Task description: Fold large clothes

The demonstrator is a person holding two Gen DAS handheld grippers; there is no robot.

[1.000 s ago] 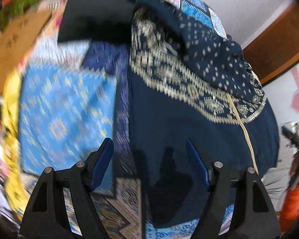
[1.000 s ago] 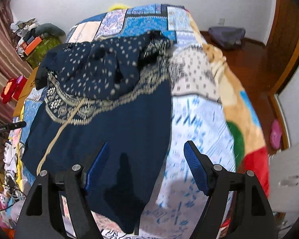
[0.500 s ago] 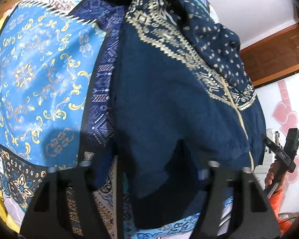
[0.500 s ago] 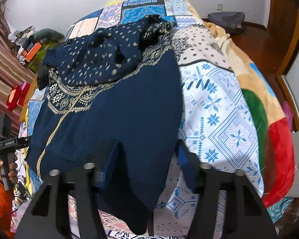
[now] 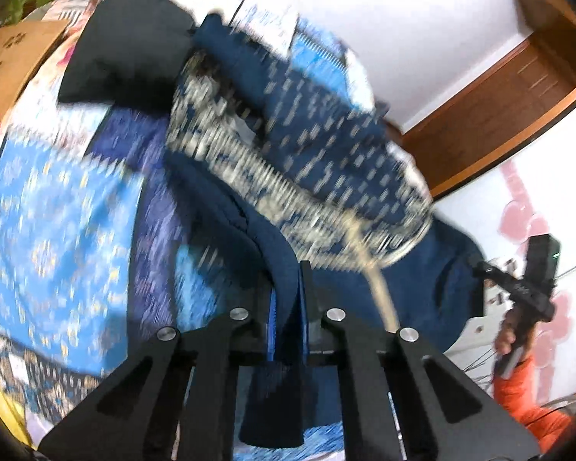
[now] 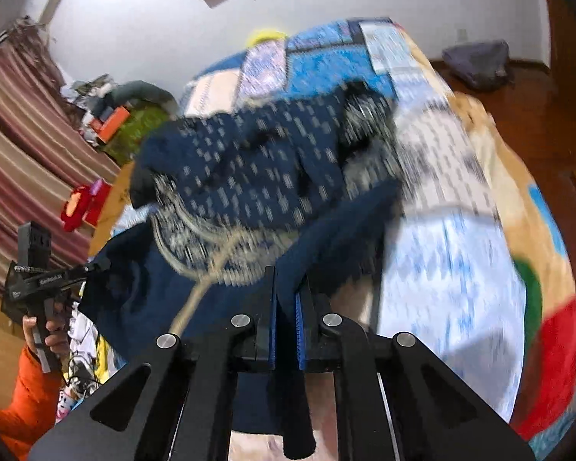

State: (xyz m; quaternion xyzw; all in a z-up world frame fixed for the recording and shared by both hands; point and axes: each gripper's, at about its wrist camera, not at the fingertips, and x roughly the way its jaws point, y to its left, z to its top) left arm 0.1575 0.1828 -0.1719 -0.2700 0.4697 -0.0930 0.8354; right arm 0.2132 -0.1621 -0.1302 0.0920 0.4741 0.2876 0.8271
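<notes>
Gripping the hem of the large navy-blue garment with cream patterned bands and a dotted upper part [image 5: 326,176], the left gripper [image 5: 288,299] has its blue-padded fingers [image 5: 271,322] closed on a fold of the cloth. The right gripper [image 6: 286,299] is likewise clamped on the hem at the garment's [image 6: 249,176] other side. The garment lies across the blue patchwork bedspread [image 5: 57,230], its lower edge raised off the bed's near edge. Both views are motion-blurred. A black cushion [image 5: 126,46] sits beyond the garment.
</notes>
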